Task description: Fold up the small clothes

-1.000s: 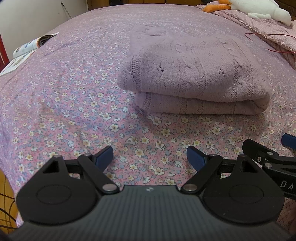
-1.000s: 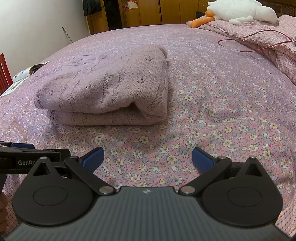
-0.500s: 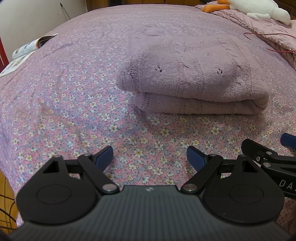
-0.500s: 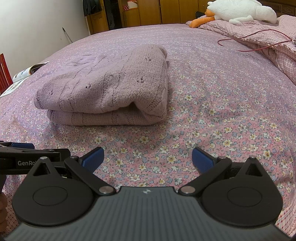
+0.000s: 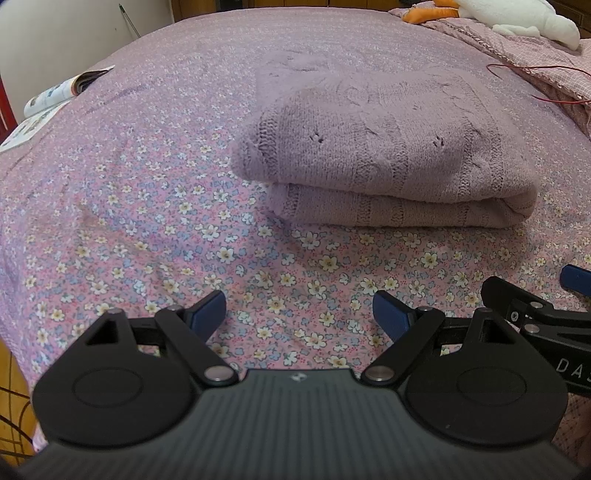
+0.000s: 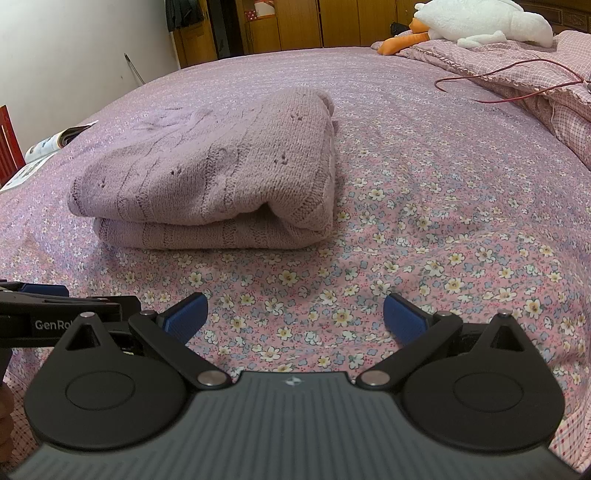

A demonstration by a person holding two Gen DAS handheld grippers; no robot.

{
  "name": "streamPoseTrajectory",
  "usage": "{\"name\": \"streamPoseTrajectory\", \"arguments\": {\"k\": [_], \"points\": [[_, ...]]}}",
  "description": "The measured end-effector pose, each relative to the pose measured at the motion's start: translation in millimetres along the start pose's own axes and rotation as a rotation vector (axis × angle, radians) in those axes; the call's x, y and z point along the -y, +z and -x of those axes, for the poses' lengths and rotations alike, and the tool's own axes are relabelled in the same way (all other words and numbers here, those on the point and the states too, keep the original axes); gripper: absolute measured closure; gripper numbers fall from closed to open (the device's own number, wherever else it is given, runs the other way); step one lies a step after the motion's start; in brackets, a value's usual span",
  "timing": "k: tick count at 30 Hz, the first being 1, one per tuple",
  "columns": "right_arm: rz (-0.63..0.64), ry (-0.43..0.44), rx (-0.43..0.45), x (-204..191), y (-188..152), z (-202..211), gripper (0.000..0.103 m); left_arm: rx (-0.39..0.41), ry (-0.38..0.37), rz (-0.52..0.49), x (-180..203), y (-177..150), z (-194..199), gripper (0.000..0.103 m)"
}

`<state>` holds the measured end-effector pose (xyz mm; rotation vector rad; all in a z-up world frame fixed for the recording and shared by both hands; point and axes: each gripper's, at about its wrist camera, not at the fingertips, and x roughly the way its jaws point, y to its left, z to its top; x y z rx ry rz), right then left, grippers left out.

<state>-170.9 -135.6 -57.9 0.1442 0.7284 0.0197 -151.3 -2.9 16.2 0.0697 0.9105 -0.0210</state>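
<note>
A lilac knitted sweater [image 5: 384, 158] lies folded in a thick rectangle on the flowered bedspread [image 5: 147, 221]. The right wrist view shows the same sweater [image 6: 221, 184] from its right end. My left gripper [image 5: 299, 314] hovers over bare bedspread short of the sweater's near edge, open, nothing between its blue pads. My right gripper [image 6: 293, 315] stands open too, over the bedspread [image 6: 443, 240] near the sweater's front right corner. Each gripper's tip shows at the other view's side edge.
A magazine [image 5: 55, 96] lies open at the bed's left edge, by a red chair [image 6: 7, 147]. A white plush goose [image 6: 480, 22] rests on a checked quilt [image 6: 554, 92] at the far right, with a red cable [image 6: 498, 77] across it. Wooden wardrobes stand behind.
</note>
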Motion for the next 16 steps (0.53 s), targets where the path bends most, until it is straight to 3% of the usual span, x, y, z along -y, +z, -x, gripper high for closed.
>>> {"name": "streamPoseTrajectory", "arguments": {"k": [16], "points": [[0.018, -0.001, -0.017, -3.1, -0.5, -3.7, 0.0, -0.036, -0.004, -0.021, 2.9, 1.0, -6.7, 0.015]]}}
